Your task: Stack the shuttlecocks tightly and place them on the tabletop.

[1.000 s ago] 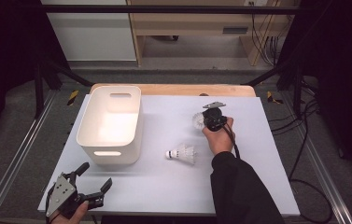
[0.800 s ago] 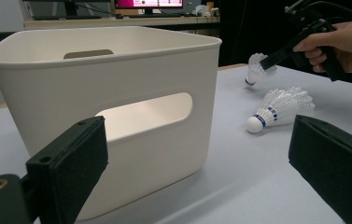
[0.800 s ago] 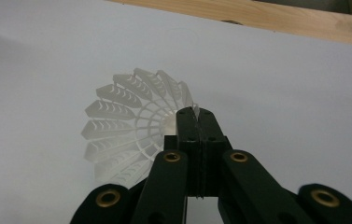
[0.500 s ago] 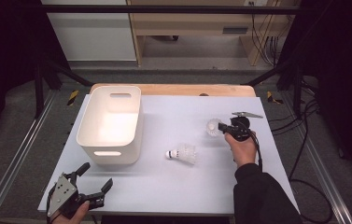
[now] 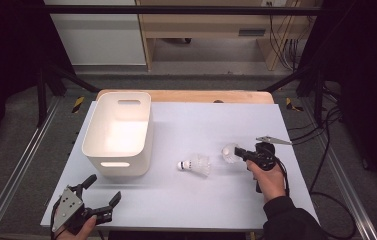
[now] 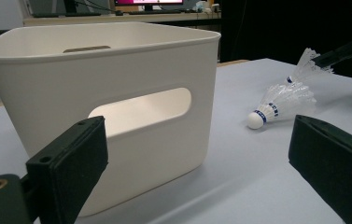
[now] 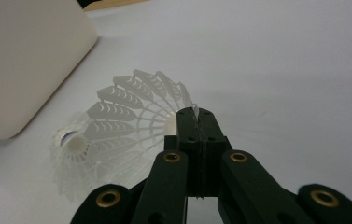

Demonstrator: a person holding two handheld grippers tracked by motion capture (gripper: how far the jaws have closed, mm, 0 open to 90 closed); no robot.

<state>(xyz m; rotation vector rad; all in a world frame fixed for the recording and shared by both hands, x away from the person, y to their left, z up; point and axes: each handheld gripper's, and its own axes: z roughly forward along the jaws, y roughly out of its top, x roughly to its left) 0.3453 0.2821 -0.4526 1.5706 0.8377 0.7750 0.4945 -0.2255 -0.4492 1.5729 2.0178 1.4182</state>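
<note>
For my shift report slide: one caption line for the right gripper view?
Right gripper shut on the feather skirt of a shuttlecock, beside a white bin.

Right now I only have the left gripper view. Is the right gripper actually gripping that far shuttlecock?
Observer: Yes. In the right gripper view, the right gripper has its fingers shut on the feather rim of the held shuttlecock.
Operator: Anything in the bin?
Observer: The high view looks into the bin: nothing inside.
Operator: Where's my left gripper?
Observer: The left gripper sits open at the near left corner of the table, apart from the bin.
</note>
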